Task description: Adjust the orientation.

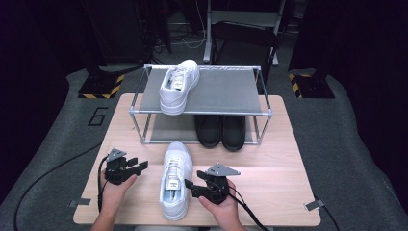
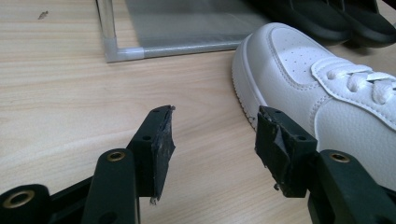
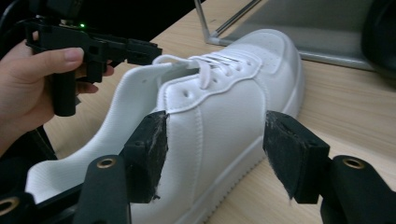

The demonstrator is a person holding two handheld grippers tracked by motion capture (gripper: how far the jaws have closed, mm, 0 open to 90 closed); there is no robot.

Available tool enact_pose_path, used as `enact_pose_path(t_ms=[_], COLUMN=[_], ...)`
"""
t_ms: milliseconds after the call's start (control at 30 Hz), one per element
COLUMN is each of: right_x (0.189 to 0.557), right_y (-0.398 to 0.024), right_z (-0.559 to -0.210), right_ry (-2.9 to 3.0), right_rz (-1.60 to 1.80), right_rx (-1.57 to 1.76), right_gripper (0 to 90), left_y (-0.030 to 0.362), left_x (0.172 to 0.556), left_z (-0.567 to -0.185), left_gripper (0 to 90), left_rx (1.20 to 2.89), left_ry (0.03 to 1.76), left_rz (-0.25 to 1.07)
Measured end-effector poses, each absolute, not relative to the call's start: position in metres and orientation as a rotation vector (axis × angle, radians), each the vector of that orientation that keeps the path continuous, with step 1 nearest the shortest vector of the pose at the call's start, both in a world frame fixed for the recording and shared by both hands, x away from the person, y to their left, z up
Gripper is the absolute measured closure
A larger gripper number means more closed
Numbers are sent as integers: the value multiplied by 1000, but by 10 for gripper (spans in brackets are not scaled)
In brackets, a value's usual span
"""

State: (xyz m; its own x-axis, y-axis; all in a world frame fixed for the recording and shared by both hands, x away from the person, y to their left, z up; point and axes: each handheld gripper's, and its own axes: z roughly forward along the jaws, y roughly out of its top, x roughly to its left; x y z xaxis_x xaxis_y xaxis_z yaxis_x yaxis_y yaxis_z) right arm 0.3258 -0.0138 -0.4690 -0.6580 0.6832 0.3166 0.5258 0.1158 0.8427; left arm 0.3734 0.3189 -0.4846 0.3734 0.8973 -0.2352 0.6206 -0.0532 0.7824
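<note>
Presently the right gripper (image 3: 212, 154) stands wide beside the shoe (image 1: 175, 180) on the table (image 1: 269, 192), pads clear of its side. Left gripper (image 2: 212, 149) is open too, empty, near the toe. Judged light; upper soft, sole stiff. Best hold: the collar or heel wall.

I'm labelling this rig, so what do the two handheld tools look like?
Both the left tool and the right tool are black, each with two jaws tipped by worn black pads, brass-coloured rivets, a grey three-cornered plate on top and a trailing black cable. No sleeves visible.
</note>
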Motion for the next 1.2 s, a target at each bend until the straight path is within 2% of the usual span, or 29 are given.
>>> enact_pose_path(t_ms=[700, 1033, 1200], right_x=[333, 337, 341], right_y=[20, 15, 6], right_z=[-482, -483, -478], right_ry=[2300, 2336, 2324], right_rz=[1479, 1489, 1471], right_rx=[1219, 1245, 1231], right_gripper=[372, 493, 628], left_y=[320, 322, 323], left_x=[373, 372, 372], left_z=[-491, -490, -491], left_gripper=[462, 462, 462], left_rx=[1751, 1736, 1731], left_ry=[1360, 1367, 1368], left_rz=[386, 387, 391])
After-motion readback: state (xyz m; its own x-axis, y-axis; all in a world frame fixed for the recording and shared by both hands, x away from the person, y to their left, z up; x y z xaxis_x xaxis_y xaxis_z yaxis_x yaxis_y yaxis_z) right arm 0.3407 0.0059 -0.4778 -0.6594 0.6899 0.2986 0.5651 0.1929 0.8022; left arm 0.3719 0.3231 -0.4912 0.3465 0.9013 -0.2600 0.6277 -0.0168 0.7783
